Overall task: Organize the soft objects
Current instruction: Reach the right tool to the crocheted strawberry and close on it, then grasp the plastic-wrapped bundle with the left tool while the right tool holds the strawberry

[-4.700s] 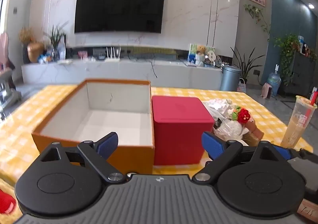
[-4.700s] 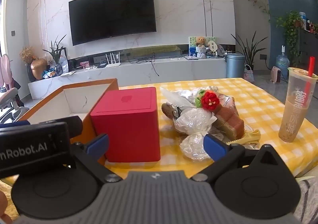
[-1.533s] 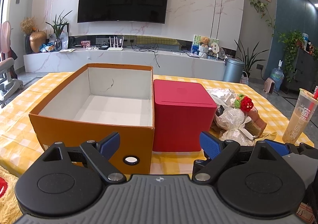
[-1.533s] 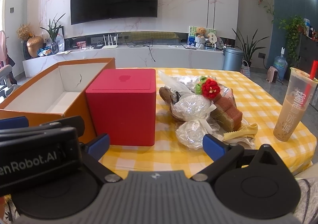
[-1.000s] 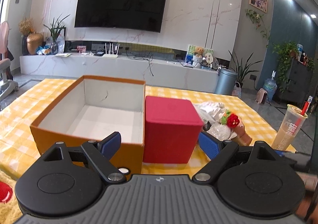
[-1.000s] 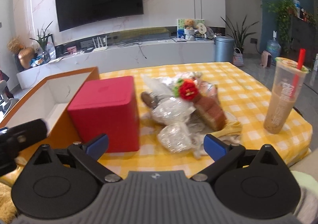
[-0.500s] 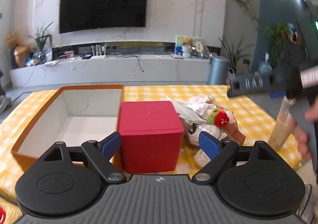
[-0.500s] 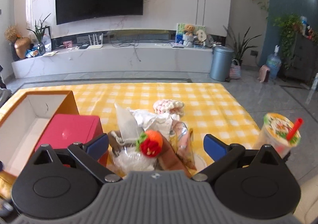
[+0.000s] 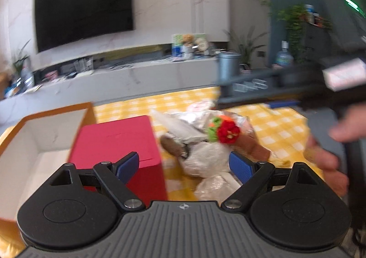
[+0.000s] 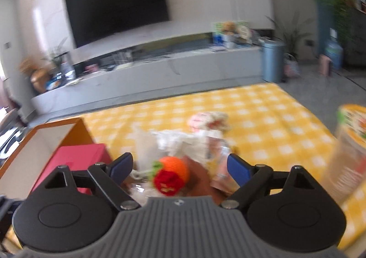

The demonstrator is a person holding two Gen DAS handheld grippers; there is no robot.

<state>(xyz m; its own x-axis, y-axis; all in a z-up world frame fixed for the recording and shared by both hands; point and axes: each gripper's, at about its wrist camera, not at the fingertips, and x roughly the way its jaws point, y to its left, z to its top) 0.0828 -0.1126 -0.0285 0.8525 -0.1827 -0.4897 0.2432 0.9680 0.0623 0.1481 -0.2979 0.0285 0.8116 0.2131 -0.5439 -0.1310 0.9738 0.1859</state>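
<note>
A pile of soft objects in clear plastic bags [image 9: 205,157] lies on the yellow checked tablecloth [image 9: 274,125], right of a red box [image 9: 119,136] and an open orange cardboard box [image 9: 34,141]. On the pile sits a red and orange crochet flower [image 9: 226,131] [image 10: 171,176]; a pink and white knit piece [image 10: 205,120] lies behind. My left gripper [image 9: 184,164] is open, low in front of the pile. My right gripper [image 10: 179,165] is open above the pile; its body crosses the left wrist view [image 9: 297,88]. Both views are blurred.
A plastic cup of milk tea [image 10: 345,143] stands at the table's right edge, close to my right gripper. The red box [image 10: 75,155] and the orange box [image 10: 45,139] are at the left. Behind the table are a TV wall and a low cabinet.
My right gripper has risen and moved forward over the pile, now looking down on the flower. My left gripper has swung right toward the pile. Both stay open.
</note>
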